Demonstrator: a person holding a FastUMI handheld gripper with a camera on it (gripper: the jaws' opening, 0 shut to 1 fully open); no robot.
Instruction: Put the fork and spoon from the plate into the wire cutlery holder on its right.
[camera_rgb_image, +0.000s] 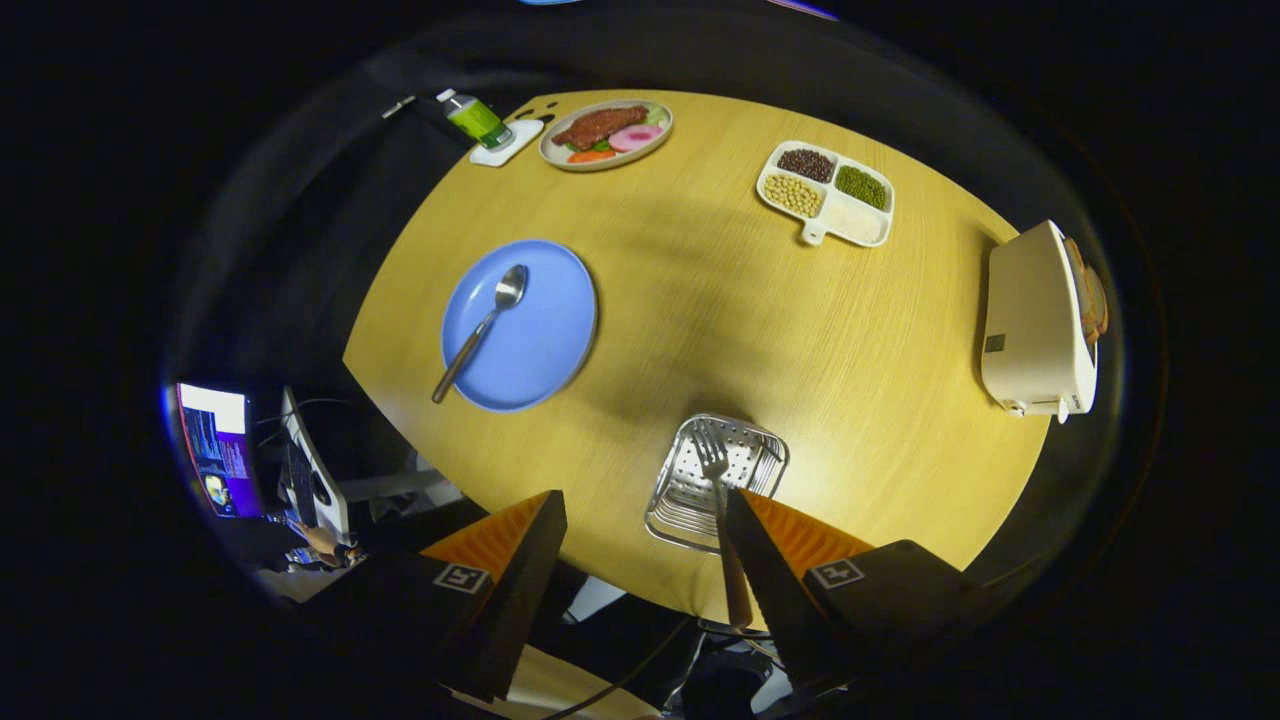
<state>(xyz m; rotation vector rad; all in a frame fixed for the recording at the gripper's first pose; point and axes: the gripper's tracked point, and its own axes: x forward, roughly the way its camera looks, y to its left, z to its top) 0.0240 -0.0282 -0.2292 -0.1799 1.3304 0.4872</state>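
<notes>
My gripper (642, 495) is open and high above the table, its orange-faced fingers (500, 540) spread wide. The metal fork (718, 480) points tines-down into the wire cutlery holder (690, 500), which stands near the table's front edge, just ahead of the right finger. The fork's handle runs back along the right finger's inner side; only that finger is near it, and I cannot tell if they touch. The spoon (487, 325) lies diagonally on the blue plate (545, 345), left of the holder and beyond the left finger, its handle end reaching past the plate's rim.
A white divided dish of beans (828, 192) and a plate of food (605, 133) sit at the far side, with a green bottle (476, 119) on a white coaster. A white toaster (1038, 322) stands at the right edge. A monitor (218, 448) and a hand are off the table's left.
</notes>
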